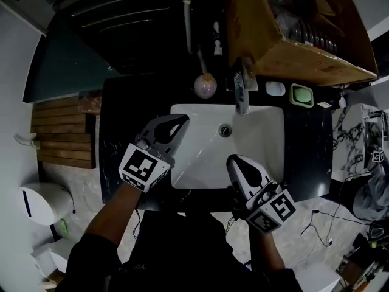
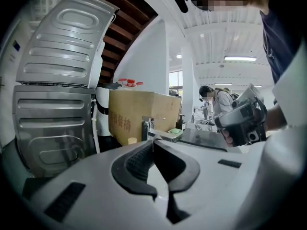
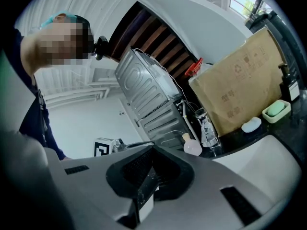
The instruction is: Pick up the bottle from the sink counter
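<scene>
1. Head view: the bottle (image 1: 205,85) is sitting on the dark counter behind the sink (image 1: 267,132), just beside the faucet (image 1: 241,93). It's pretty much straight ahead of the left claw (image 1: 177,124), with a clear gap between them. The right claw (image 1: 236,160) is hanging further back from it. Both claws are hovering over the basin and carrying nothing.
2. Left gripper view: the left claw (image 2: 153,145) is keeping its jaws pinched fully together with nothing between them. A tan cap is peeking up just left of the tips, probably the bottle, but I can't say for sure. I'm guessing this claw is doing the pick since it's nearer. If so, it's needing to spread its jaws wide before getting close, or it's risking knocking the thing over.
3. Right gripper view: the right claw (image 3: 153,150) is also looking closed and empty. The bottle (image 3: 193,147) is showing ahead of it and a bit to the right. Its body is looking round, so I'm thinking about coming in level, straddling the belly and staying off the faucet while closing.
</scene>
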The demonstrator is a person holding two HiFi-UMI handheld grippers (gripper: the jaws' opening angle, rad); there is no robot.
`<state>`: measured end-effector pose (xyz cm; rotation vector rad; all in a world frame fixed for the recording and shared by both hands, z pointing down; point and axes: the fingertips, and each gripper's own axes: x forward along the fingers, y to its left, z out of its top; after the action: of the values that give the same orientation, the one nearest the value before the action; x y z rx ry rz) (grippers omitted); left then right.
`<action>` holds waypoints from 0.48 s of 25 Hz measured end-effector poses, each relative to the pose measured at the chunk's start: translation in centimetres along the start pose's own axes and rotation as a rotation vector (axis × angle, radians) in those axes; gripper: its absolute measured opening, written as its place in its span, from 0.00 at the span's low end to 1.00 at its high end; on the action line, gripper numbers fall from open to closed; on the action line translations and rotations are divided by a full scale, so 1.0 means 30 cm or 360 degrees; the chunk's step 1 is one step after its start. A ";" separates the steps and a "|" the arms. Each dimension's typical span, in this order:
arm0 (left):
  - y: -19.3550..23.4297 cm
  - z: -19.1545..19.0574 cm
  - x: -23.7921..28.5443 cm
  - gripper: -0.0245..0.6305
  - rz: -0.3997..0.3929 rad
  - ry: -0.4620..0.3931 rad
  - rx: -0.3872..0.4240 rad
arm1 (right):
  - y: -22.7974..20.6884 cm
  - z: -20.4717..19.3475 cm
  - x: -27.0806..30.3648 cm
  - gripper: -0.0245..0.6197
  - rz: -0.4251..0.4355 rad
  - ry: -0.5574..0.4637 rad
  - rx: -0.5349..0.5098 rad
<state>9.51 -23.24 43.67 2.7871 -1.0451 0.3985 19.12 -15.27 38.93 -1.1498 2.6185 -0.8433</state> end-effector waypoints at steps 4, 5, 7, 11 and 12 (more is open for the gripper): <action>0.044 -0.006 0.048 0.05 -0.0004 -0.0004 0.0014 | -0.042 -0.047 0.001 0.07 -0.0047 0.0077 -0.0044; 0.055 -0.010 0.059 0.05 -0.0004 -0.0002 0.0016 | -0.049 -0.054 0.003 0.07 -0.0054 0.0086 -0.0045; 0.072 -0.019 0.081 0.05 -0.0006 0.0001 0.0021 | -0.056 -0.059 0.012 0.07 -0.0064 0.0090 -0.0035; 0.098 -0.022 0.124 0.05 -0.0018 -0.0001 0.0044 | -0.064 -0.066 0.029 0.07 -0.0072 0.0104 -0.0032; 0.103 -0.023 0.133 0.05 -0.0021 -0.0002 0.0048 | -0.065 -0.068 0.032 0.07 -0.0073 0.0108 -0.0032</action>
<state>10.22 -27.90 45.61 2.8197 -1.0287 0.4144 18.97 -16.14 41.77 -1.2120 2.6703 -0.8817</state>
